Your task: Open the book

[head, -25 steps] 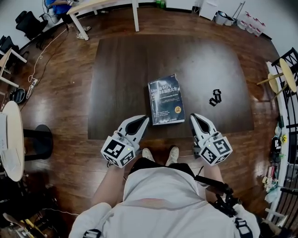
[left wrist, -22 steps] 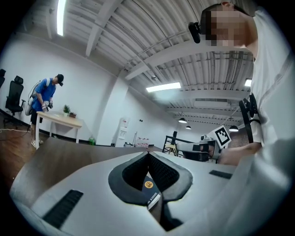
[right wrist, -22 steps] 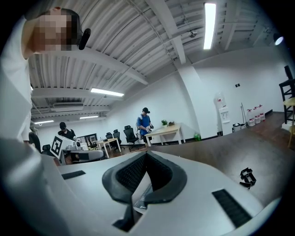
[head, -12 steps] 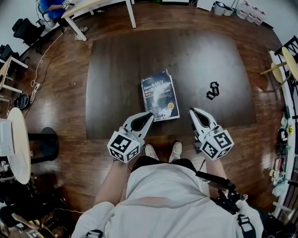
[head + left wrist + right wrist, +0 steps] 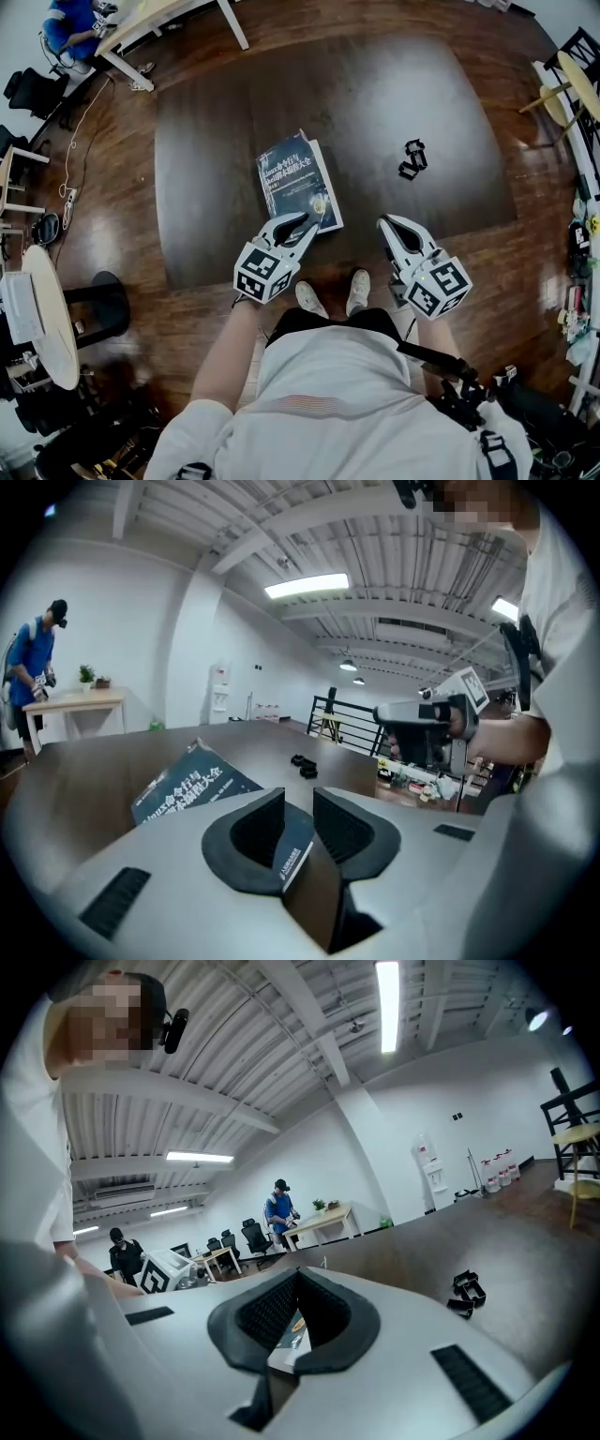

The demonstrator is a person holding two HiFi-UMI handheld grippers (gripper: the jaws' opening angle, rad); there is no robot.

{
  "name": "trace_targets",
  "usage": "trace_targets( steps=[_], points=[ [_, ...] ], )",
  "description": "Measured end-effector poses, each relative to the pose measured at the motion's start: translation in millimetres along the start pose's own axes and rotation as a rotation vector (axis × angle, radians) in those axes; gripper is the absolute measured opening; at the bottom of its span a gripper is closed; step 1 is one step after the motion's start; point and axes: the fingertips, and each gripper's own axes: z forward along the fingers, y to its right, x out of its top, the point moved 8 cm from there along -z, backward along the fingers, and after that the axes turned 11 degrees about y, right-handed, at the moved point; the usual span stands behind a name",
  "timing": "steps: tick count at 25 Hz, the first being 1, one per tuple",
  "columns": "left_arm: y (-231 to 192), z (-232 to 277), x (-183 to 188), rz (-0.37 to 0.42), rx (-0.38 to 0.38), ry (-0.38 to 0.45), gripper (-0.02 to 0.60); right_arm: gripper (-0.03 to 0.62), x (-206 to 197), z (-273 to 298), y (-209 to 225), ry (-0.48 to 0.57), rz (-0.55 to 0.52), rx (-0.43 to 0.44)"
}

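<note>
- Ahead of both tools and beneath their tips, a dark wooden table (image 5: 206, 141) spreads wide.
- Just beyond the left tool (image 5: 303, 225), a closed dark-blue book (image 5: 292, 176) lies flat on the table, slightly askew, with its near corner at that tool's tips.
- Left tool: its jaws stand a little apart and have just been opening. The book's near corner shows in the gap, and the pads are not pressing it.
- Right tool (image 5: 391, 225): it hovers over the table's near edge, right of the book and apart from it, jaws together with nothing held.
- Farther ahead of the right tool, small black clips (image 5: 411, 159) lie on the table.
</note>
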Motion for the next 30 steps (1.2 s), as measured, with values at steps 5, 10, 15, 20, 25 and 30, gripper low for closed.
trace_targets(
  steps=[5,10,15,20,25,30],
  points=[
    [1.8,35.4,-26.9,0.031,-0.047,-0.135,0.185,-0.008,-8.1,-5.0,10.8,-0.011,0.030,0.003],
    [5.3,56.9,-48.5,0.110,-0.082,-0.278,0.279,-0.008,-14.4,-4.4,15.0,-0.036,0.049,0.001],
    [9.7,76.0,-58.5,0.144,-0.091,-0.329,0.279,-0.008,-17.9,-2.4,18.9,-0.051,0.056,0.001],
    [10.2,90.5,-71.3,0.167,-0.083,-0.406,0.279,-0.008,-18.6,-1.3,26.0,-0.054,0.064,-0.001],
    [14.3,98.0,-84.7,0.178,-0.078,-0.458,0.279,-0.008,-21.2,-4.2,32.3,-0.054,0.075,-0.006],
    [10.6,102.5,-90.5,0.192,-0.027,-0.473,0.261,-0.008,-23.0,-4.8,36.9,-0.069,0.079,-0.008]
  ],
)
